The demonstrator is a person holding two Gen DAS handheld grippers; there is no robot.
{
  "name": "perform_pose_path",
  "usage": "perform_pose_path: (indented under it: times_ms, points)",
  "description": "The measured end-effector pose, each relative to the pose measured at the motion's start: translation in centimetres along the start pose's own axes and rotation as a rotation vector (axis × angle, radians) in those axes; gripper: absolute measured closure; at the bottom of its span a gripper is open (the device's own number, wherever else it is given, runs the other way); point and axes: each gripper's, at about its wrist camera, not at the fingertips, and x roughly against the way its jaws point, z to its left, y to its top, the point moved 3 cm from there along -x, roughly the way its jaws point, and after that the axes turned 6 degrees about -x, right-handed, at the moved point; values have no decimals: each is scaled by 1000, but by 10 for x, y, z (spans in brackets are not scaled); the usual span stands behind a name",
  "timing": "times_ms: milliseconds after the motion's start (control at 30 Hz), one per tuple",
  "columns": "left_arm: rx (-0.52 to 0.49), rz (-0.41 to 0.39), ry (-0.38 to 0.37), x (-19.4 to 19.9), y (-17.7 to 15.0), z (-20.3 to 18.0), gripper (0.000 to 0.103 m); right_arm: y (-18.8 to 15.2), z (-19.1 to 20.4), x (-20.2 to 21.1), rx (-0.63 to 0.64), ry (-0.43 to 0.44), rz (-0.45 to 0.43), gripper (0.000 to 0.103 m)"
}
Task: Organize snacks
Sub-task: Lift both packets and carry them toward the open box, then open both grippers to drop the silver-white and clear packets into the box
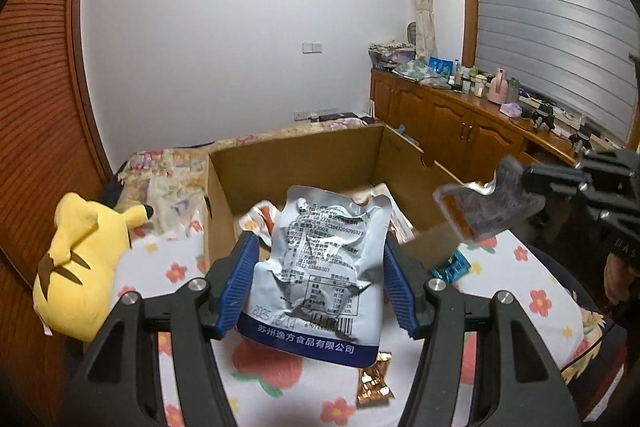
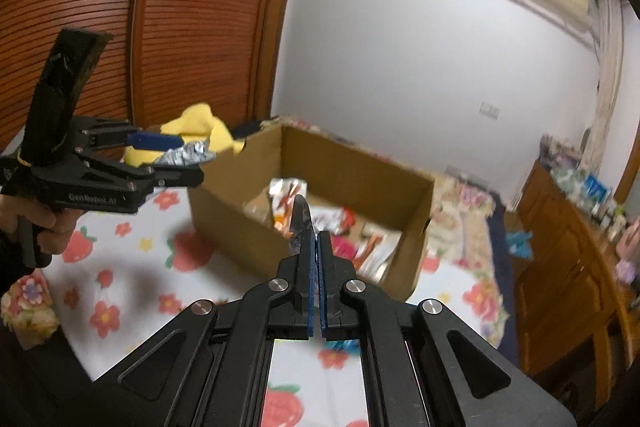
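Silver snack pouch (image 1: pixel 320 267) sits clamped between left gripper (image 1: pixel 318 283) jaws.

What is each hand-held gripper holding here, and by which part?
Left hand-held gripper: crinkled silver-white snack pouch, clamped across its two side edges. Right hand-held gripper: small grey-and-orange foil packet, pinched at one edge.

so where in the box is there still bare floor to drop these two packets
The cardboard box is crowded along its near and middle floor with snack packets. Bare cardboard shows toward the far wall. On the floral bedsheet, free room lies between the Pikachu plush and the box.
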Motion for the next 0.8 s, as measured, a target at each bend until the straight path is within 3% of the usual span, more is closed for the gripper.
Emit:
perform_pose_path:
  times_ms: [167, 367, 800]
  points:
    - [-7, 4, 20, -13, 12, 6, 42, 25, -9, -7, 12, -15, -31, 103]
    - [-4, 35, 33, -39, 15, 12, 42, 34, -18, -35, 39, -28, -6, 103]
    - [-16, 85, 37, -80, 19, 15, 42, 6, -46, -107, 15, -38, 133, 103]
